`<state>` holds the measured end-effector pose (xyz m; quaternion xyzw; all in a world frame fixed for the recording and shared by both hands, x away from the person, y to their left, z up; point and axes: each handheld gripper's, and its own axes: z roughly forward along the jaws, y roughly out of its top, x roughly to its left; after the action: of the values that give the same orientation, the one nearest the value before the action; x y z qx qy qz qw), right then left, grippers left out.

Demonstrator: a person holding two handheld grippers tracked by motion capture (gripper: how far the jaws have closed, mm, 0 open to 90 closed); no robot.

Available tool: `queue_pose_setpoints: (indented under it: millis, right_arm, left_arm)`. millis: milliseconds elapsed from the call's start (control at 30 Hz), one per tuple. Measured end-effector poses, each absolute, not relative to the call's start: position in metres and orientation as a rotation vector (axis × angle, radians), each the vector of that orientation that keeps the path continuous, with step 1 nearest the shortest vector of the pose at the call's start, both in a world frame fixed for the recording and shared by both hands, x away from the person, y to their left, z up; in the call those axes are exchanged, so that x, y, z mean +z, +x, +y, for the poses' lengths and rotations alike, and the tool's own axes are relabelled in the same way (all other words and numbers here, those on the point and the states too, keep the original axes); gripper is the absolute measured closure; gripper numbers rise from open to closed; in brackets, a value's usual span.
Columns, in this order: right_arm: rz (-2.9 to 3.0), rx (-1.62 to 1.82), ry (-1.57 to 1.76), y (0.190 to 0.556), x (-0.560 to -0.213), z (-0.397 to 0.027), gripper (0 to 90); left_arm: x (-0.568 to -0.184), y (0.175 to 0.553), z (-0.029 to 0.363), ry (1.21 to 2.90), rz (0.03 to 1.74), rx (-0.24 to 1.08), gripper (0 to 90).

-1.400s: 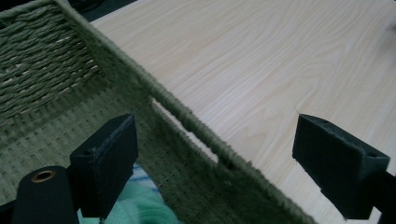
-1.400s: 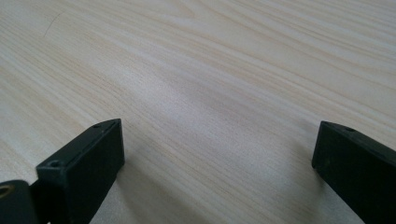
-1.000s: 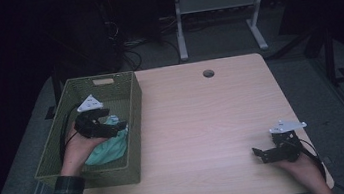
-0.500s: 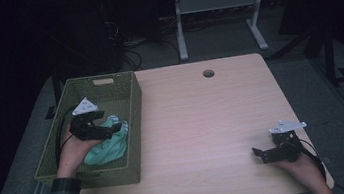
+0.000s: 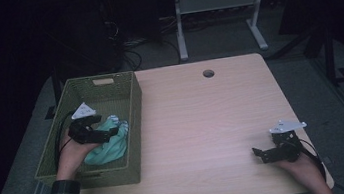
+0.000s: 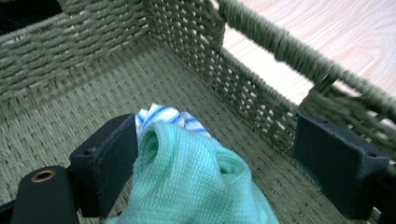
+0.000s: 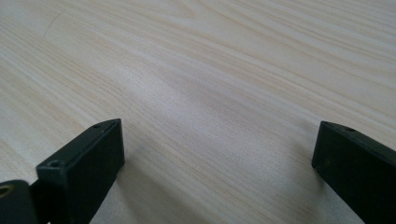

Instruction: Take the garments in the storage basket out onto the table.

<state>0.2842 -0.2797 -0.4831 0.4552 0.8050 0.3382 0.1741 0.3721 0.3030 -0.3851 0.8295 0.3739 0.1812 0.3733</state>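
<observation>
Here your left gripper (image 5: pixel 107 135) sits inside the green woven basket (image 5: pixel 132 113), which stands on the left part of the wooden table (image 5: pixel 203 123). The basket holds a crumpled mint-green cloth (image 5: pixel 110 144), bunched against its right wall in the near half. From above, the cloth's long axis runs roughly from the basket's near side up toward its right wall, and a small white tip points toward the far right corner.

Your left gripper's jaws stand wide apart around the top of the cloth. In the left gripper view, the cloth (image 6: pixel 196 186) rises between them and touches the left-hand jaw, while the right-hand jaw stands clear of it, close to the basket's wall (image 6: pixel 261 98). Nothing is clamped. That view also shows what the high view blurs: a white piece with blue stripes (image 6: pixel 163 116) peeking out behind the green fold, and the waffle weave of the cloth.

Your right gripper (image 5: pixel 263 154) rests low over the table near its front right corner, well apart from the basket. The right gripper view shows its jaws wide apart with bare wood grain (image 7: pixel 210 93) between them, holding nothing.
</observation>
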Motion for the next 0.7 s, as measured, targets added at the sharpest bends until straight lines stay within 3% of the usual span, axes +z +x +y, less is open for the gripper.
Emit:
queue_pose_setpoints:
  millis: [700]
  right_arm:
    - [2.284, 0.960, 1.287, 0.284, -0.483, -0.280, 2.1]
  left_arm:
    - [-0.403, 0.378, 0.305, 2.171, 1.045, 0.402, 13.5]
